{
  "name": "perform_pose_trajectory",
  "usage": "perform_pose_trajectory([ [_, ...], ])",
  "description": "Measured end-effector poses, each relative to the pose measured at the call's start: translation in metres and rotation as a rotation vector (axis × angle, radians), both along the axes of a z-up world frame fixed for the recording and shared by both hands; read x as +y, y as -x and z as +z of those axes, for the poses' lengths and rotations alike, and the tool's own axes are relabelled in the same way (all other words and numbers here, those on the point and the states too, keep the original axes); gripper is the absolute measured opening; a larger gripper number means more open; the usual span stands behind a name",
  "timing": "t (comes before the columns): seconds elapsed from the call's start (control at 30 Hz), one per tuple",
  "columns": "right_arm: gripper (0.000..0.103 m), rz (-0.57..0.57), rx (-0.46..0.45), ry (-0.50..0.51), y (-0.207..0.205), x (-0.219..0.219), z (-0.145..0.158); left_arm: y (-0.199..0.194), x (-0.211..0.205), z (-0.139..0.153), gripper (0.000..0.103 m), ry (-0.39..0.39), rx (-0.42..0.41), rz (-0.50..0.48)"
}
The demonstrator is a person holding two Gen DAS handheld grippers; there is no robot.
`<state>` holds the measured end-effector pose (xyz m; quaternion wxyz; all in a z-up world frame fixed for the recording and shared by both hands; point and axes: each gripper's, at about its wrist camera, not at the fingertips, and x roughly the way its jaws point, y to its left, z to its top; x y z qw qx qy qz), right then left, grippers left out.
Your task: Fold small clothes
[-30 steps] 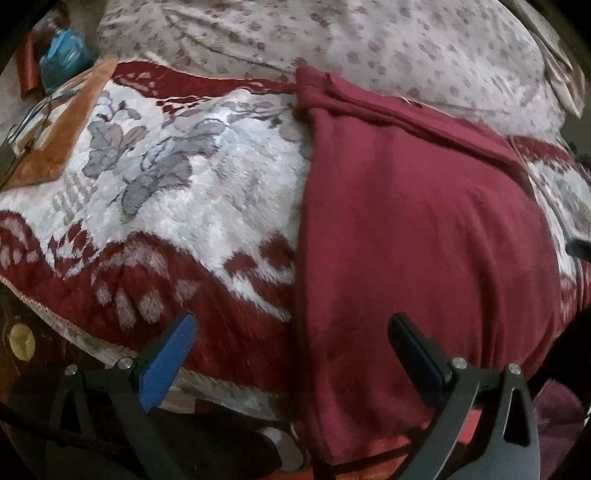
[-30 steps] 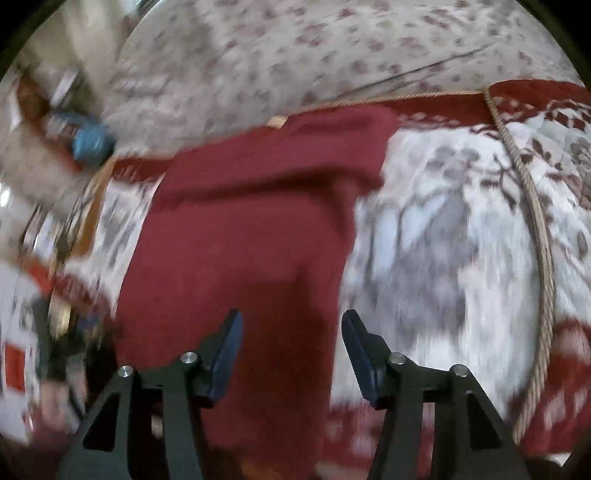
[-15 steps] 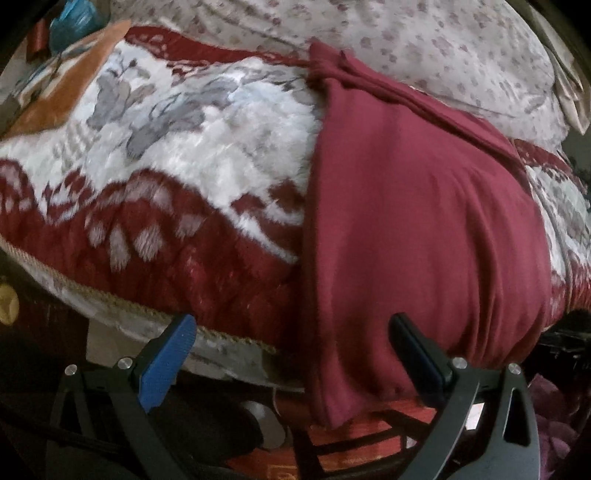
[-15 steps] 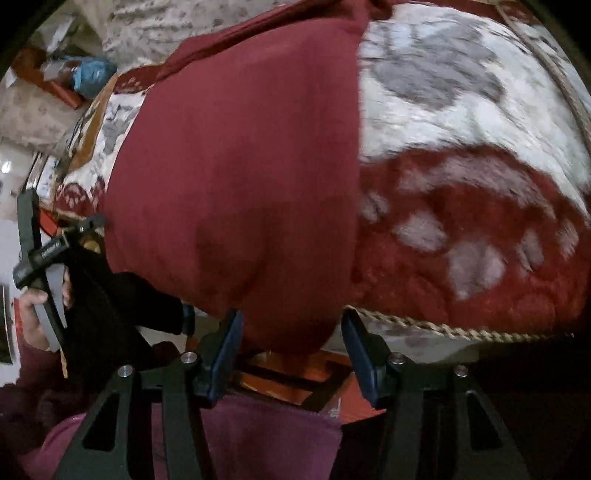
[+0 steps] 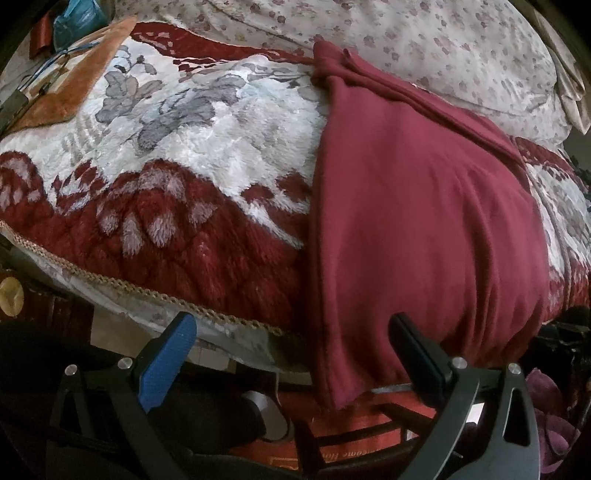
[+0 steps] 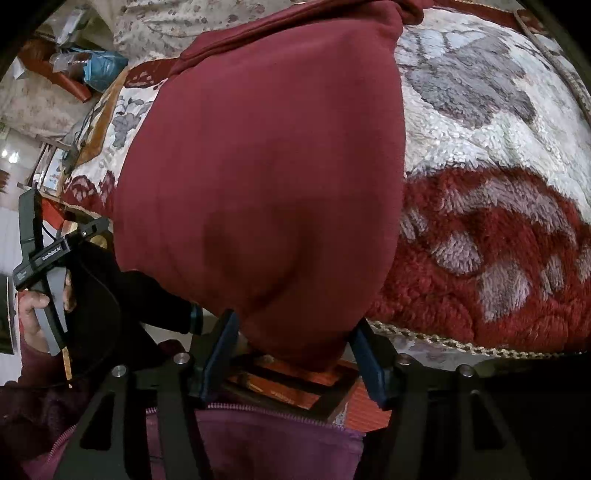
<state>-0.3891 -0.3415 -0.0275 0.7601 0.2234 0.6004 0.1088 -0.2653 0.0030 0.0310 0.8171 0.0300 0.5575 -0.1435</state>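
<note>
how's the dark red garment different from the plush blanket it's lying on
The dark red garment is one plain colour; the plush blanket carries white, grey and red floral patterns. The garment looks smooth and thin; the blanket is shaggy, with a braided cord edge. The garment's lower end hangs past the bed edge; the blanket stops at it. Both share a deep red.

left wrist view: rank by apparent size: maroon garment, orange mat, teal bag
1. maroon garment, largest by far
2. orange mat
3. teal bag, smallest, cut off by the frame edge

Mat and bag lie farther from the camera, so true sizes are unsure.
</note>
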Motion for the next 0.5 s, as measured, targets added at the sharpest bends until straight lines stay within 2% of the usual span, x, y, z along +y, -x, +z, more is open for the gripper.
perform_pose_trajectory([
  [0.13,0.070,0.002,0.000,-0.004,-0.002,0.002,-0.001,0.003,-0.002,0.000,0.103,-0.011,0.014,-0.028],
  [0.3,0.072,0.004,0.000,-0.004,-0.003,0.004,-0.001,0.011,-0.012,0.000,0.103,-0.043,0.048,-0.128],
  [0.5,0.073,0.007,-0.001,0.001,-0.004,0.007,-0.001,0.012,-0.026,-0.013,0.103,-0.108,0.067,-0.189],
])
